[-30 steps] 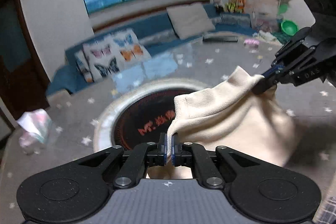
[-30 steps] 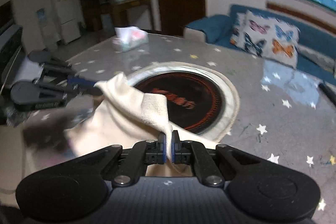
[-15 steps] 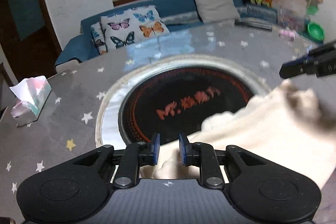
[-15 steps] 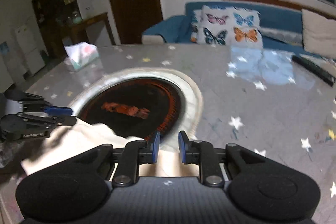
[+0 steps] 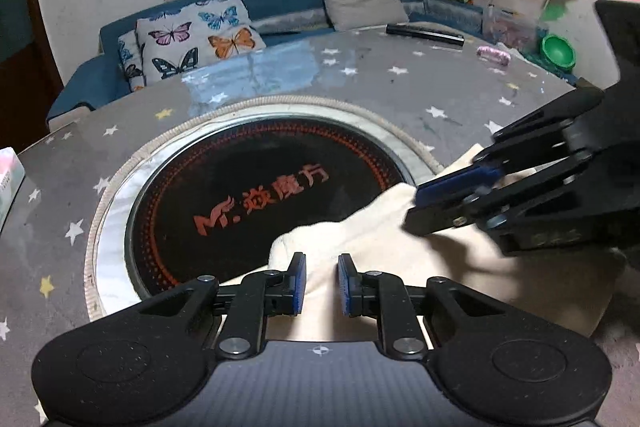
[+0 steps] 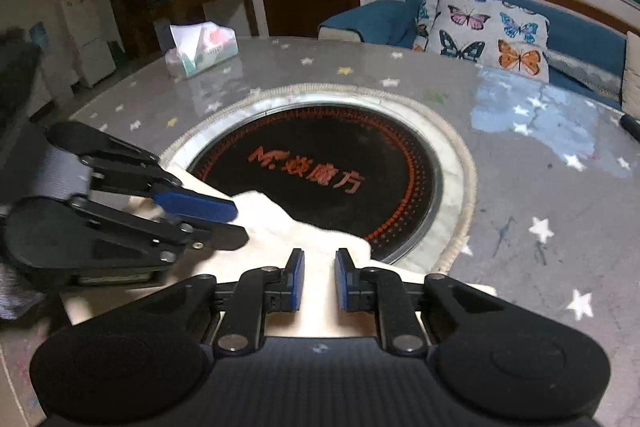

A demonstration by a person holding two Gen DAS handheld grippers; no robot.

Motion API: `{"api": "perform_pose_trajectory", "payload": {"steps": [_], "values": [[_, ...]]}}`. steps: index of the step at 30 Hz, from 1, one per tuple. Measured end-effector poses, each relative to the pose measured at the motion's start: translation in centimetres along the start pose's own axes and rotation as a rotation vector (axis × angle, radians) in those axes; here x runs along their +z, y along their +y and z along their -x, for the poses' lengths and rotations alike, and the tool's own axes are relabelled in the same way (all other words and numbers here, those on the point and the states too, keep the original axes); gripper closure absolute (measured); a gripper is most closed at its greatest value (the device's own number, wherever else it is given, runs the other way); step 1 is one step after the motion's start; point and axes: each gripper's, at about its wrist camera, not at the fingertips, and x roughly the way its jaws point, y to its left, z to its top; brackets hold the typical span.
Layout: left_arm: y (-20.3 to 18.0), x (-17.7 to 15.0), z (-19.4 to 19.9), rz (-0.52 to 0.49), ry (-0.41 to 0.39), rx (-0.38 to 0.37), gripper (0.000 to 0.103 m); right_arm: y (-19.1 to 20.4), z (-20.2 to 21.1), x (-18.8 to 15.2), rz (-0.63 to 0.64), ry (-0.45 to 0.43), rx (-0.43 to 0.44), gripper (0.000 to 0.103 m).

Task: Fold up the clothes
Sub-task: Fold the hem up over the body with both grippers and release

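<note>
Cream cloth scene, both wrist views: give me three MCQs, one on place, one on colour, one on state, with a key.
1. Where does the cloth lie?
A. On the sofa
B. At the near edge of the black disc
C. On the tissue box

2. What colour are the pads of the left gripper?
A. Red
B. Green
C. Blue

3. How does the right gripper stand to the cloth?
A. Clamped on a raised fold
B. Jaws apart, closing, cloth below unpinched
C. Holding the tissue box

Key: B, the cloth overlaps the disc's rim; C, blue shows on both pads; B, there is a gap at each pad.
</note>
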Motion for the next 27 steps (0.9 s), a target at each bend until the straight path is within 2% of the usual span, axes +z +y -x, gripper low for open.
{"api": "perform_pose_trajectory", "payload": {"steps": [4, 9, 12, 14, 18, 22, 25, 27], "values": [[-0.1, -0.1, 0.1, 0.0, -0.002, 0.007, 0.083, -0.1, 3.5, -1.7, 0.018, -0.02, -0.024, 0.087], [-0.2, -0.2, 0.1, -0.009, -0.006, 0.018, 0.083, -1.0, 5.2, -5.0, -0.018, 0.016, -0.066, 0.087], [-0.2, -0.2, 0.0, -0.009, -0.006, 0.023, 0.083, -2.0, 5.6, -5.2, -0.07, -0.009, -0.055, 0.087], [-0.3, -0.2, 0.0, -0.011, -0.006, 0.029, 0.083, -1.9, 5.9, -4.8, -0.062, -0.035, -0.071, 0.087], [-0.4, -0.2, 0.0, -0.011, -0.004, 0.035, 0.083, -2.8, 5.5, -4.6, -0.095, -0.022, -0.104, 0.088], [-0.4, -0.2, -0.1, -0.017, -0.007, 0.035, 0.082, -4.4, 7.0, -5.3, -0.165, -0.055, -0.138, 0.088], [-0.5, -0.3, -0.1, -0.02, -0.012, 0.036, 0.082, -5.3, 6.9, -5.8, -0.19, -0.036, -0.142, 0.088], [-0.5, -0.3, -0.1, -0.022, -0.016, 0.039, 0.082, -5.4, 6.3, -5.9, -0.184, -0.032, -0.147, 0.092]]}}
